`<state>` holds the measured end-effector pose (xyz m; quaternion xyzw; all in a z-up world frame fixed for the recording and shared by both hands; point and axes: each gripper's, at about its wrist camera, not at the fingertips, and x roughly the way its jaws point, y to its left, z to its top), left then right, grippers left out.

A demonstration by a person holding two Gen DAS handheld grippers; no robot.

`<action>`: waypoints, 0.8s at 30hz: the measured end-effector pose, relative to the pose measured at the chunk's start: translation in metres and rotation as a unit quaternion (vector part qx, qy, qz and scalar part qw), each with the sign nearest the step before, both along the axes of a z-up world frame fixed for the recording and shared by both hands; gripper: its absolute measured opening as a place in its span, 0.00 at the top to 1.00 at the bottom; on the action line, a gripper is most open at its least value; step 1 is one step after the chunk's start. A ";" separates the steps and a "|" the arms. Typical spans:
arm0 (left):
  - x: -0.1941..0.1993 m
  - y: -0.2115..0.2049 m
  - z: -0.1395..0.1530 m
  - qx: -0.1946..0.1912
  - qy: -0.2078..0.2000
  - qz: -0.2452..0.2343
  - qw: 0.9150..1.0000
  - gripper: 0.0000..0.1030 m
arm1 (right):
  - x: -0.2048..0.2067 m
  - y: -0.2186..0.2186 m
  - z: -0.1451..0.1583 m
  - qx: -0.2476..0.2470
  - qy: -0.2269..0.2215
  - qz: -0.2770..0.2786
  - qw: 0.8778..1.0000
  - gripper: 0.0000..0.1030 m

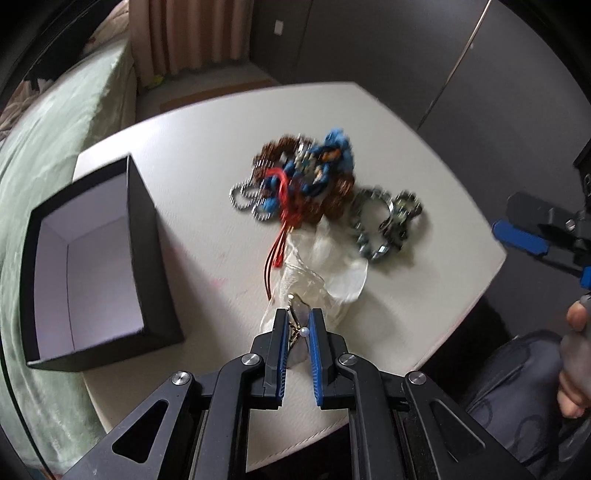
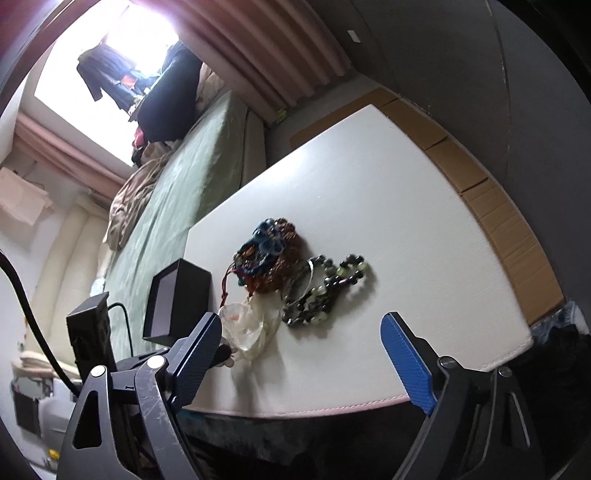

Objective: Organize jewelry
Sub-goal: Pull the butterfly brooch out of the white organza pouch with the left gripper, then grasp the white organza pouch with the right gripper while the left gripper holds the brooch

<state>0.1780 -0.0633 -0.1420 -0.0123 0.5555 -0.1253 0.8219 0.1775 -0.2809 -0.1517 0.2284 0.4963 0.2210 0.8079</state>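
Note:
A tangled pile of jewelry [image 1: 306, 173] lies mid-table: blue and brown beads, a red cord, a silver ball chain. Dark beaded bracelets [image 1: 384, 225] lie to its right. A clear plastic bag [image 1: 325, 266] lies in front of the pile. My left gripper [image 1: 298, 317] is shut on the near end of the bag, with a small pearl piece [image 1: 304, 331] between the fingers. An open black box [image 1: 99, 266] stands at the left. My right gripper [image 2: 303, 325] is open, off the table's near edge; it also shows in the left wrist view [image 1: 524, 236]. The pile [image 2: 269, 254], bracelets [image 2: 328, 288], bag [image 2: 247, 328] and box [image 2: 181, 299] show in the right view.
The white table [image 1: 207, 147] stands beside a green-covered bed [image 1: 55, 147]. Flattened cardboard [image 2: 491, 206] lies past the table's far side. Curtains [image 1: 192, 33] and a grey wall are behind. A person's foot [image 1: 576, 350] is at the lower right.

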 end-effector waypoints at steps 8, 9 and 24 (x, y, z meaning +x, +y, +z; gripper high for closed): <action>-0.007 -0.001 -0.009 0.009 0.015 -0.011 1.000 0.39 | -0.003 0.008 -0.001 -0.007 0.001 0.008 1.000 0.13; -0.006 -0.001 -0.010 0.012 0.015 -0.012 1.000 0.39 | -0.003 0.008 -0.001 -0.008 0.001 0.008 1.000 0.13; -0.008 0.004 -0.005 0.031 0.018 -0.001 0.999 0.89 | 0.003 0.016 -0.005 -0.023 0.011 0.022 0.999 0.13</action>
